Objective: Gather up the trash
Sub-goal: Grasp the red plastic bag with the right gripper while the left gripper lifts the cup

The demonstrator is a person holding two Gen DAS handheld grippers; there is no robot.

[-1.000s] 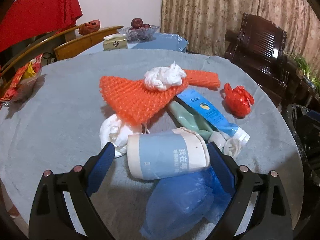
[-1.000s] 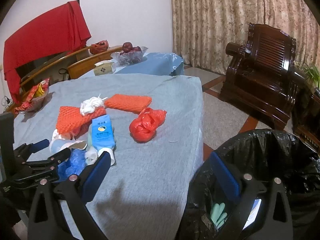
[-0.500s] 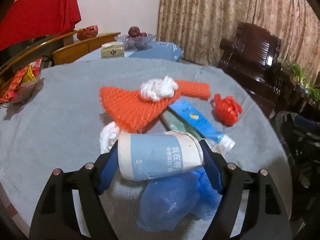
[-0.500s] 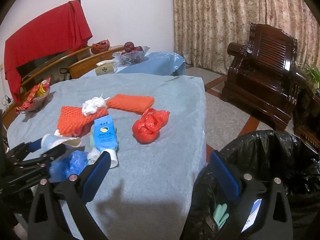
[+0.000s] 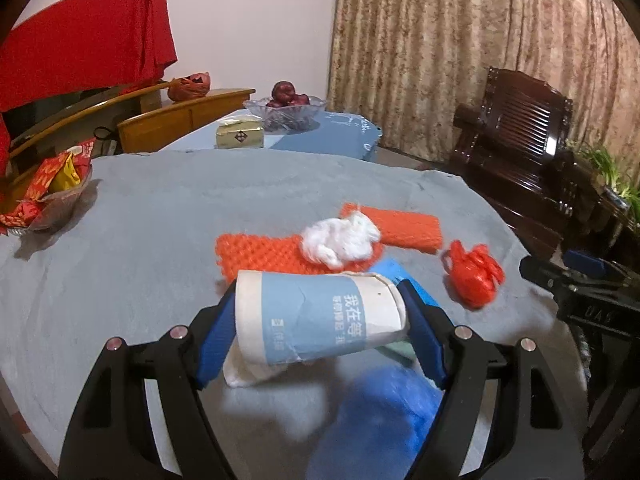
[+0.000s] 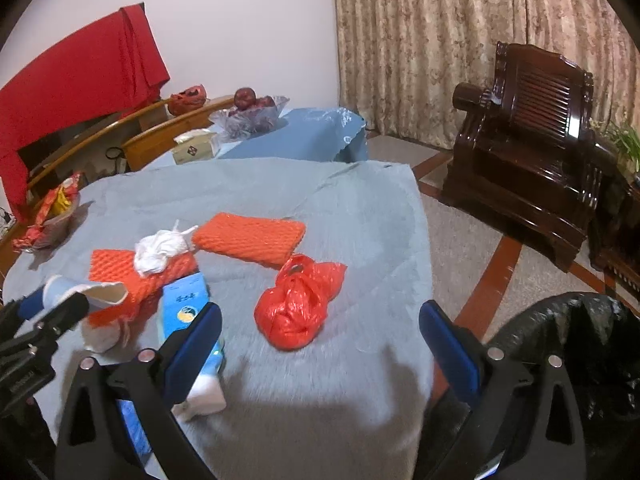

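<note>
Two grippers: left gripper point(image 5: 320, 320) clamped end to end on the paper cup point(image 5: 320, 316), lifted clear of the cloth; right gripper point(image 6: 320, 344) spread wide with nothing between its fingers, hanging just this side of the red plastic bag point(image 6: 298, 306)
Surface: grey-blue tablecloth point(image 6: 320, 204) over the table, a bit wrinkled
Trash around the red bag: two orange foam nets point(image 6: 248, 236), one just behind the bag, one to its left with a white tissue wad point(image 6: 160, 250) on top; blue tube point(image 6: 186, 304) left of it; blurred blue plastic point(image 5: 376, 428) under the cup
Bin: black-lined trash bin point(image 6: 580, 360) on the floor, right of the bag
Room: patterned curtains point(image 6: 460, 40), dark wooden armchair point(image 6: 532, 152), fruit bowl point(image 6: 250, 110) and tissue box point(image 6: 196, 146) far behind the bag
Writing: cup's blue label carries white Chinese characters, "我在等" readable; tube print too small to make out
</note>
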